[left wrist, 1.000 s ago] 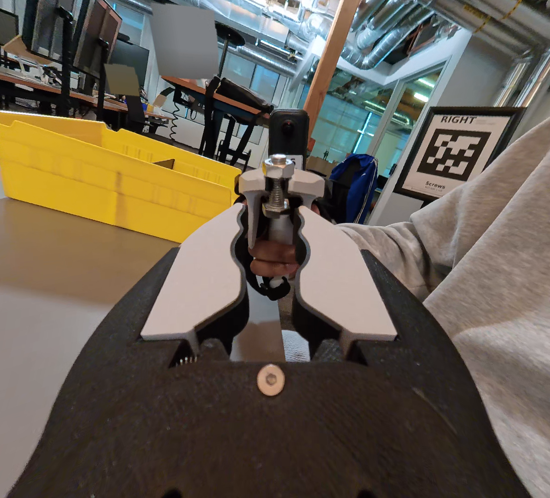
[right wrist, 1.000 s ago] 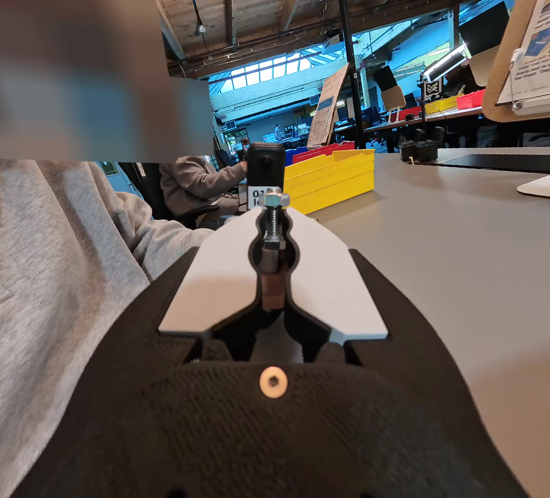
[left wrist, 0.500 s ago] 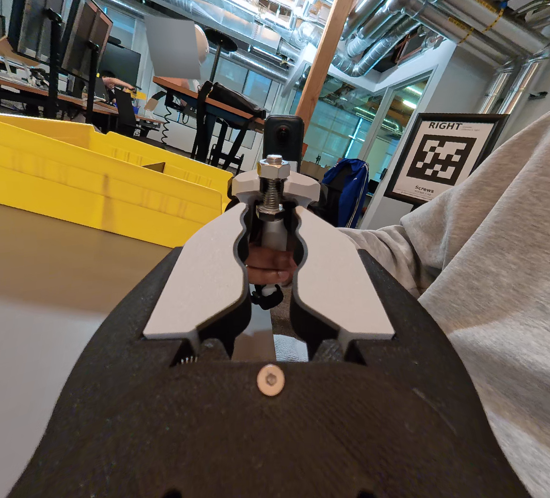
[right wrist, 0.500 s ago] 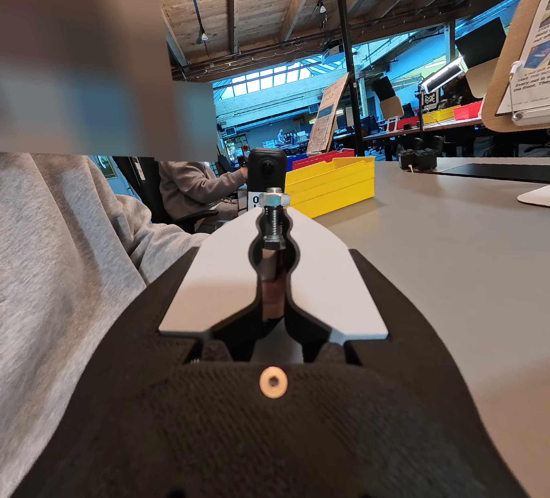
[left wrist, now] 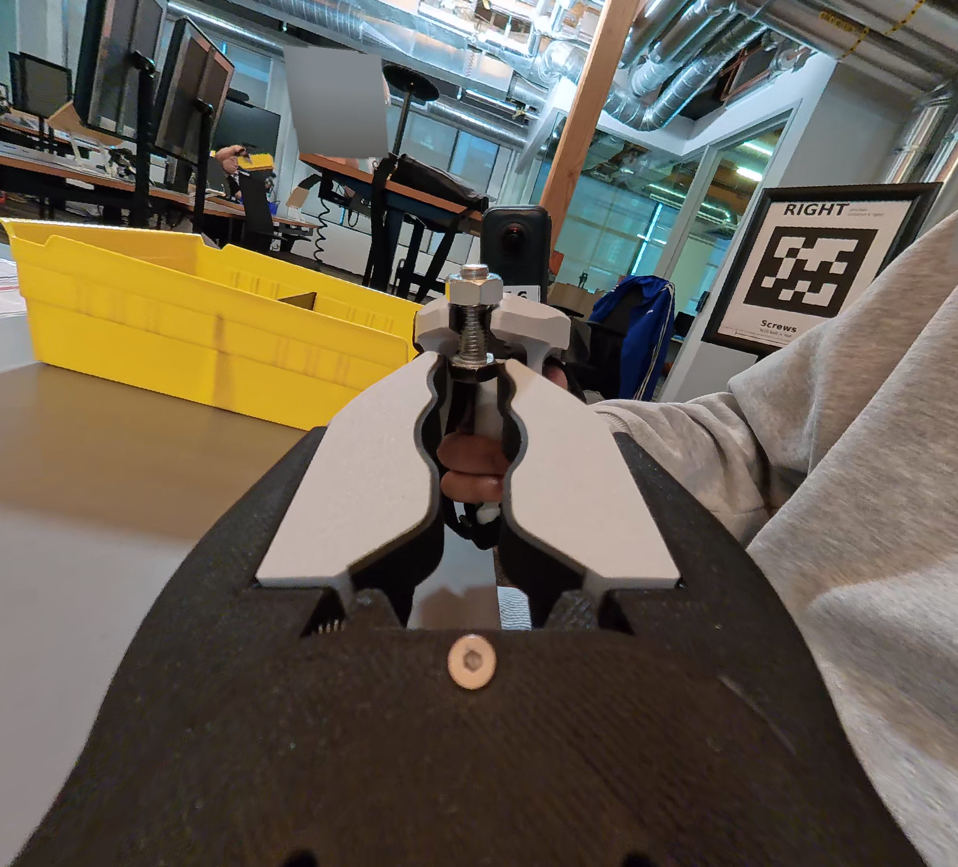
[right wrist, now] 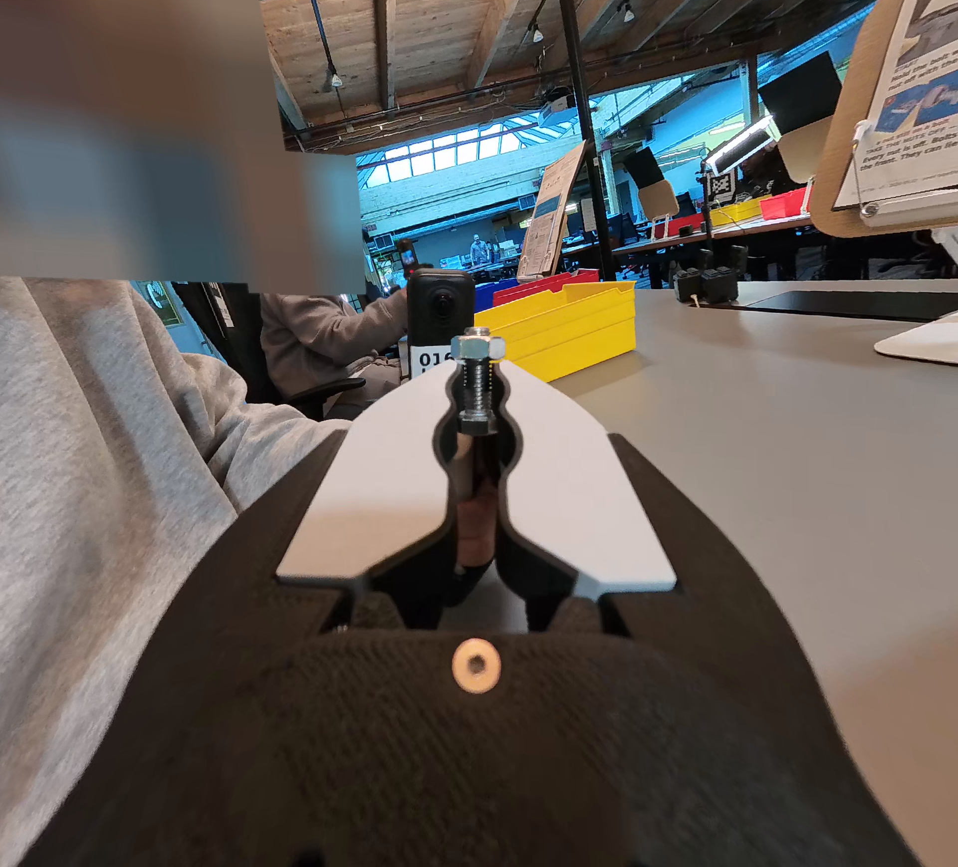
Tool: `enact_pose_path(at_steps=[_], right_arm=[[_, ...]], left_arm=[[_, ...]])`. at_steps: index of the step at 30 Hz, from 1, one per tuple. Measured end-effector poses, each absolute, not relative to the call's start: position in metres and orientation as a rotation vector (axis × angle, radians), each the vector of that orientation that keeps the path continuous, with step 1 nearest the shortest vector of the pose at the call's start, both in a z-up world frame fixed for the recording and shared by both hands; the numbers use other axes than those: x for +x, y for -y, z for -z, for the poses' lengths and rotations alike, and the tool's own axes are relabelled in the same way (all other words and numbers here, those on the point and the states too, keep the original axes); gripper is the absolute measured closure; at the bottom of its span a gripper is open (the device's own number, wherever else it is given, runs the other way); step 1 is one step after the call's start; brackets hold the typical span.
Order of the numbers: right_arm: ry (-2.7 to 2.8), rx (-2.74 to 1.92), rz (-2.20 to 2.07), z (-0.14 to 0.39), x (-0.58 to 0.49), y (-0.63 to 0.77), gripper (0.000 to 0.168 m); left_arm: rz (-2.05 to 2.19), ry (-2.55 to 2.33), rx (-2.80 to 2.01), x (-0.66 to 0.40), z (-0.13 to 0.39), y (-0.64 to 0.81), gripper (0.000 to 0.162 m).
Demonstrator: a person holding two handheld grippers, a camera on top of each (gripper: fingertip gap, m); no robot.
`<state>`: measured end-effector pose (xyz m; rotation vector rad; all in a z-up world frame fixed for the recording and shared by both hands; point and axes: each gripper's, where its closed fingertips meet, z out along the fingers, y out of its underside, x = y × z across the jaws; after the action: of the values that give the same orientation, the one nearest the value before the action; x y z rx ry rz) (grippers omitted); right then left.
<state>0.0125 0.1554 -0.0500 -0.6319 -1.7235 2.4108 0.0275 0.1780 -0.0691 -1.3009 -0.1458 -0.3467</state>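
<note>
A steel bolt [left wrist: 470,342] stands upright between my two grippers, which face each other above the grey table [left wrist: 103,505]. A hex nut [left wrist: 473,290] sits at its top end. My left gripper [left wrist: 469,375] is shut on the bolt's lower end. The right gripper's grey fingertips [left wrist: 529,324] clasp the threads just under the nut. In the right wrist view my right gripper [right wrist: 477,375] is shut around the bolt [right wrist: 477,394], with the nut [right wrist: 478,350] above its tips. The left gripper's fingers are hidden there; only its black camera [right wrist: 440,308] shows.
A yellow bin [left wrist: 207,324] stands on the table to the left, also in the right wrist view [right wrist: 570,324] beside a red bin [right wrist: 544,290]. A framed marker sign [left wrist: 814,267] stands at right. A grey sleeve [left wrist: 803,453] fills the right side. A clipboard stand [right wrist: 907,90] is at far right.
Both grippers stay shut on the bolt. The left wrist view has tilted a little, and the right gripper's tips now sit slightly to the right of the bolt there.
</note>
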Motion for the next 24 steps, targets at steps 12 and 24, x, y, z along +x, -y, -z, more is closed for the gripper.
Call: enact_pose_path(at_steps=[12, 24], right_arm=[[1.725, -0.621, -2.427, 0.048, 0.014, -0.156, 0.158], [1.678, -0.72, -2.425, 0.046, 0.005, -0.17, 0.14]], left_arm=[[0.348, 0.125, -1.302, 0.029, 0.068, -0.177, 0.145], [0.255, 0.156, -1.347, 0.015, 0.075, -0.176, 0.146]])
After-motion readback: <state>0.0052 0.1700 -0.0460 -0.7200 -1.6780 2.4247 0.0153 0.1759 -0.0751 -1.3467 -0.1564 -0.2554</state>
